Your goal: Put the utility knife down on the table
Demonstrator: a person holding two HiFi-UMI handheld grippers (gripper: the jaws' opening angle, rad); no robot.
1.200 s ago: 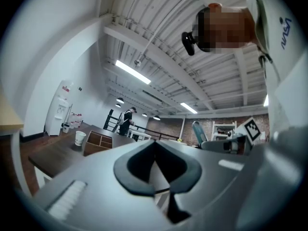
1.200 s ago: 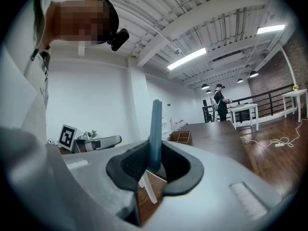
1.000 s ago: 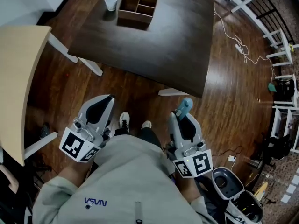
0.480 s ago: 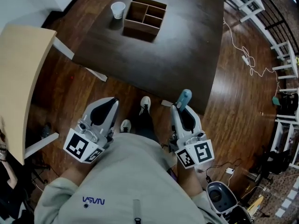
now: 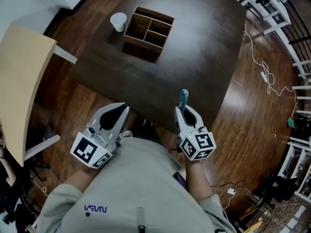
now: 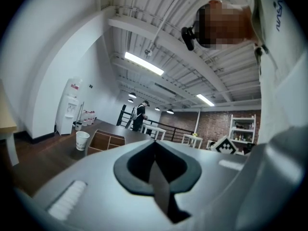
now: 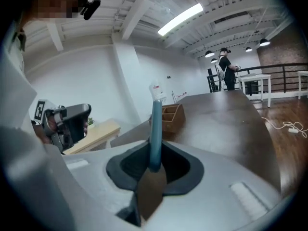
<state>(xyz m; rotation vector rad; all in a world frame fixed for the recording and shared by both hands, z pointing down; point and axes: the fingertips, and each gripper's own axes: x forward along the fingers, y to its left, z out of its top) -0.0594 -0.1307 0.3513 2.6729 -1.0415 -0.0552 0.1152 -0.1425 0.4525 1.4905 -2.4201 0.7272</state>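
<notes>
A light-blue utility knife sticks up out of my right gripper, whose jaws are shut on it. That gripper hovers over the near edge of the dark wooden table. My left gripper sits to the left, short of the table's near edge, its jaws shut with nothing between them.
A wooden divided box and a white paper cup stand at the table's far left. A light wooden table is at the left. White shelving and a floor cable lie to the right. A person stands far off.
Both grippers and the person have moved forward toward the table. The right gripper with the knife now reaches over the table's near edge; the feet are nearly hidden beneath the body.
</notes>
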